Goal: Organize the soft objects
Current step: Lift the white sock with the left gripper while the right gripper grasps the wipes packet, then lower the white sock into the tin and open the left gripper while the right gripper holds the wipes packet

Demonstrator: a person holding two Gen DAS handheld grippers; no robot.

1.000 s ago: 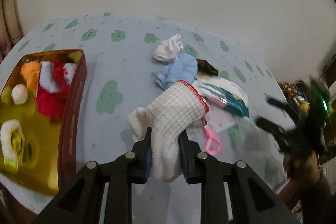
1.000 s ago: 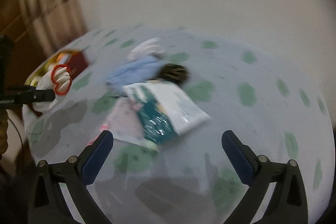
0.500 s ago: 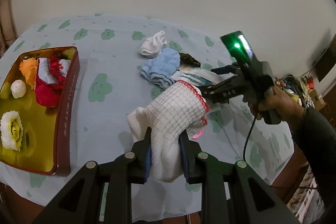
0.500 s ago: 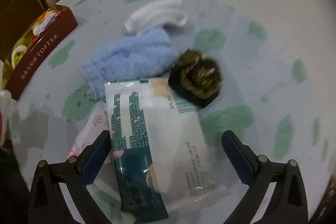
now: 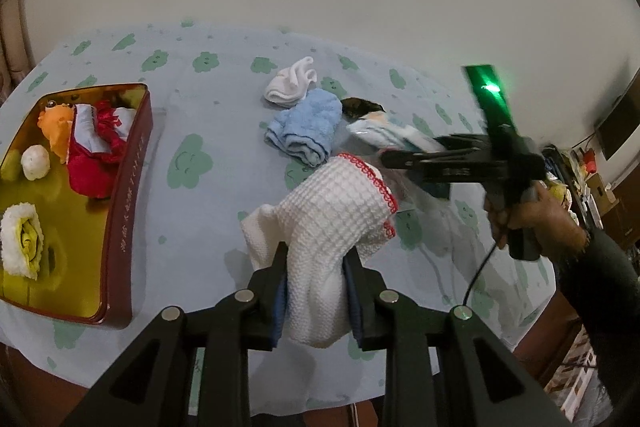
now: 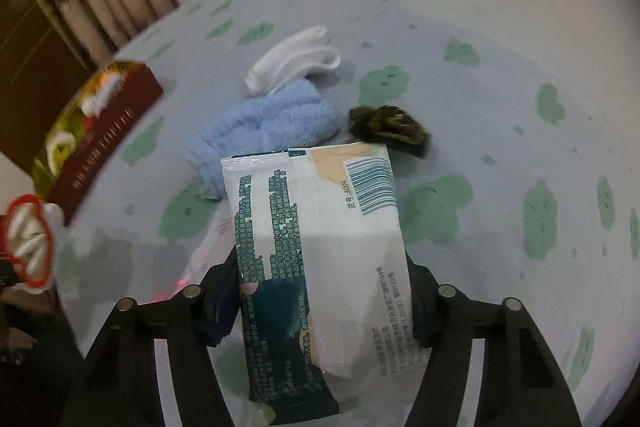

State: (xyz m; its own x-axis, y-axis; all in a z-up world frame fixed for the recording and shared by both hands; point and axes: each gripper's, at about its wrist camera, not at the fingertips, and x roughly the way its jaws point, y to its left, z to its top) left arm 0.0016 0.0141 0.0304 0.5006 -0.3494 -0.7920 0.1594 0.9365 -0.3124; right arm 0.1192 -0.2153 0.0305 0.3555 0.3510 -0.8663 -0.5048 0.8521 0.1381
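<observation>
My left gripper (image 5: 316,251) is shut on a white waffle cloth with red trim (image 5: 332,203), held above the table; its jaws are easing open slightly, pads still pressing the cloth. My right gripper (image 6: 320,263) points down over a white and teal tissue pack (image 6: 320,211) lying on the cloth-covered table. Its jaws are closing, and the pads touch the pack's two long sides. In the left wrist view a hand holds the right gripper (image 5: 416,149) over the tissue pack (image 5: 384,133). A red and gold tin (image 5: 120,195) at the left holds several soft items.
Beyond the pack lie a folded blue towel (image 6: 272,119), a white sock bundle (image 6: 292,61) and a dark brown furry item (image 6: 388,125). A pale pink packet (image 6: 216,235) sticks out from under the pack. The table's front edge runs just below the tin.
The right gripper came in from the right, dropped over the tissue pack, and its jaws narrowed from wide open onto the pack's sides. The left gripper kept its hold on the white cloth.
</observation>
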